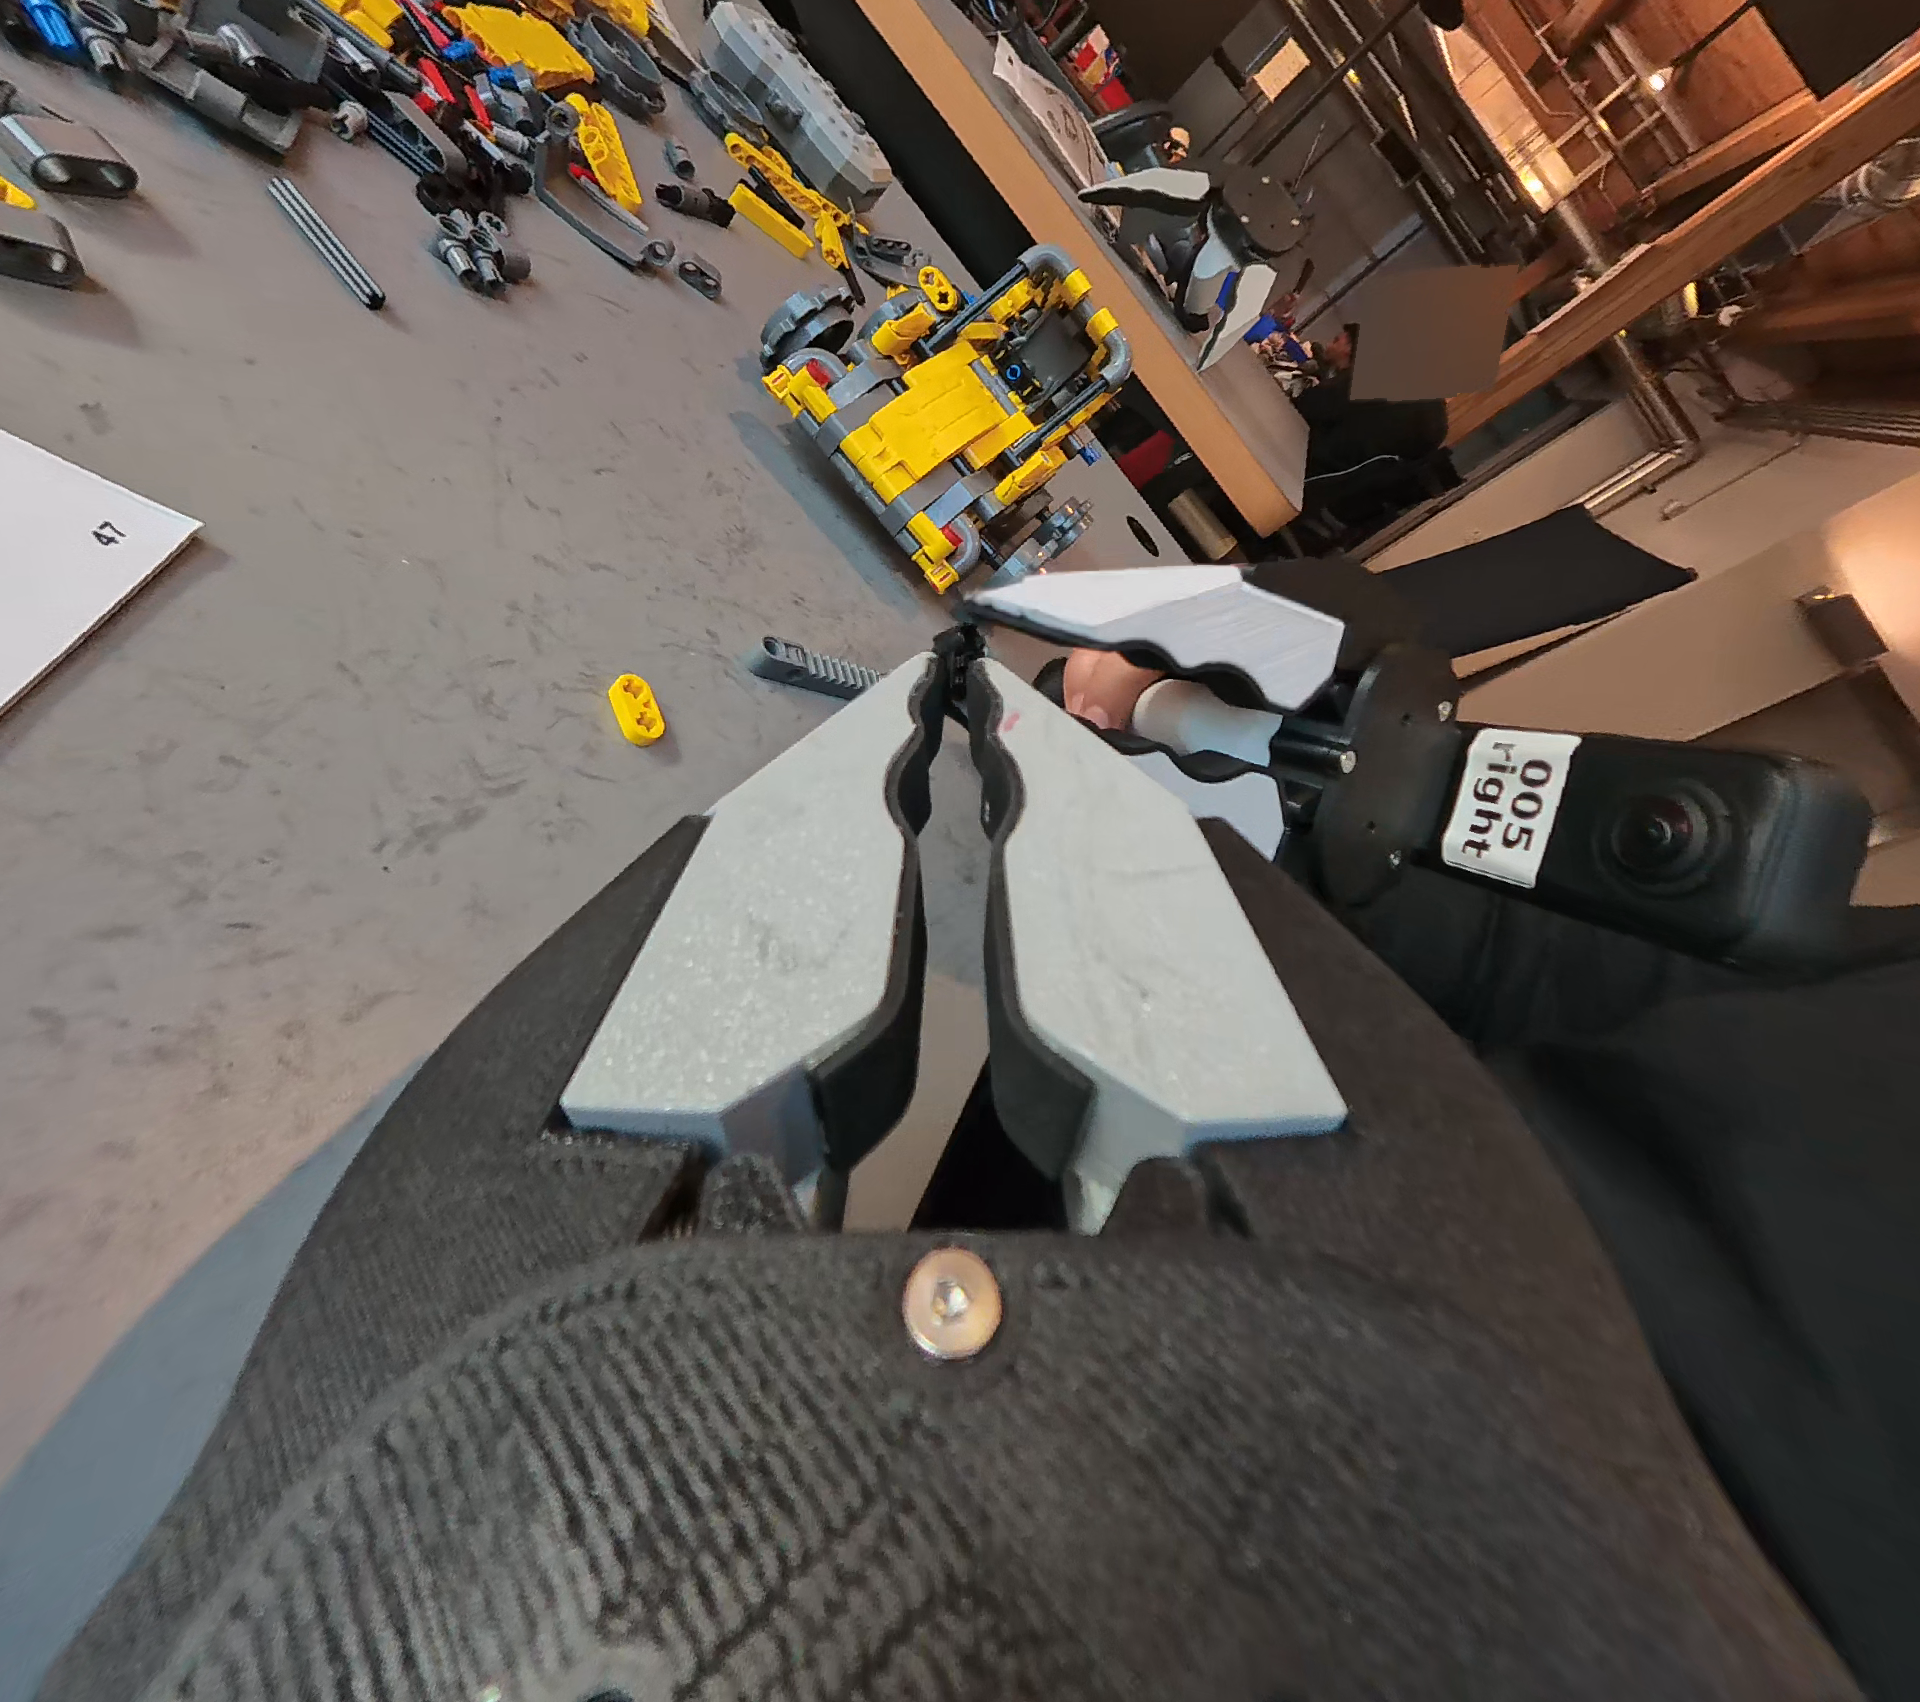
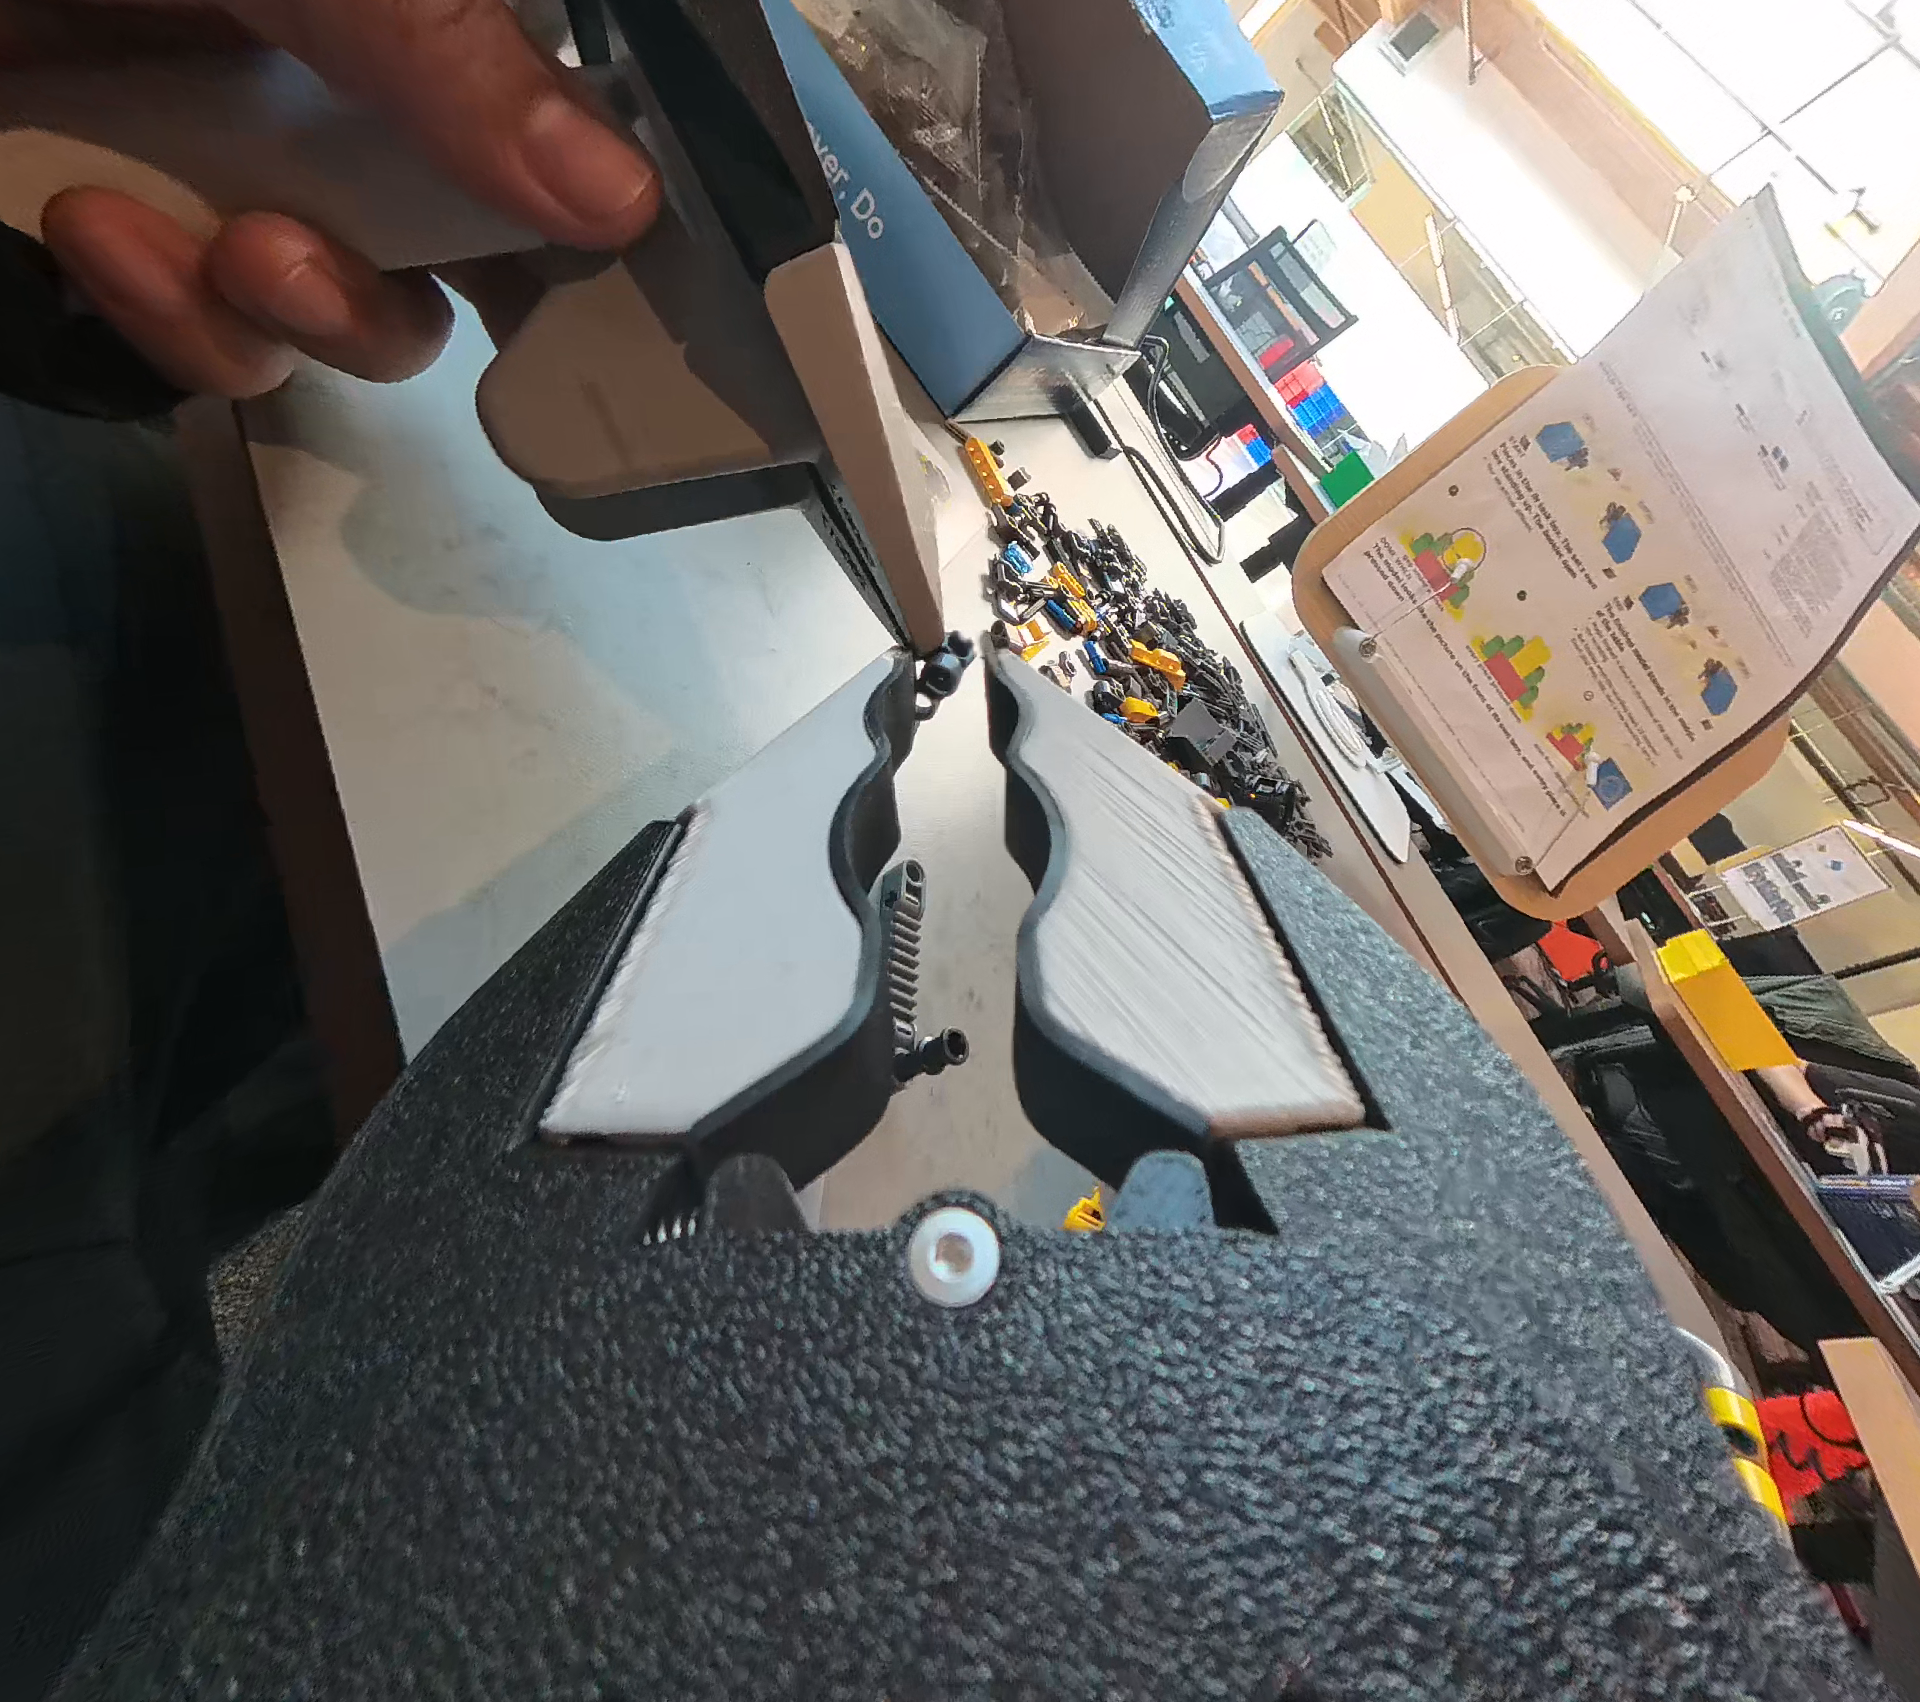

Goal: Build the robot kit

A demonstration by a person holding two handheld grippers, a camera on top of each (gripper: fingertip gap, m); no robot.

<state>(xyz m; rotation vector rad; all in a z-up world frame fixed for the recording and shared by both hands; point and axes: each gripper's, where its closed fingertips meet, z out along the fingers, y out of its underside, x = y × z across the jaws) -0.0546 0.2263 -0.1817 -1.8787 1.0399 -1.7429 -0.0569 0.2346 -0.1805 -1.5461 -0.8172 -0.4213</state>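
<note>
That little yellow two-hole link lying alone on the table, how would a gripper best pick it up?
Probably across its narrow width, coming straight down from above. The yellow two-hole link lies flat on the grey table with bare surface along both long sides, so fingers could close on those parallel edges.

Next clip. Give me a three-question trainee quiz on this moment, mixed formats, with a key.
1. True or false: the left gripper is shut on a small black connector pin.
2. What lies on the table nearest the yellow two-hole link?
A. a grey toothed rack
B. a blue beam
C. a wheel
3. Fill in: the right gripper has its jaws ____, its tips at the pin.

Key
1. True.
2. A.
3. Open; the pin sits against one fingertip only.
</note>
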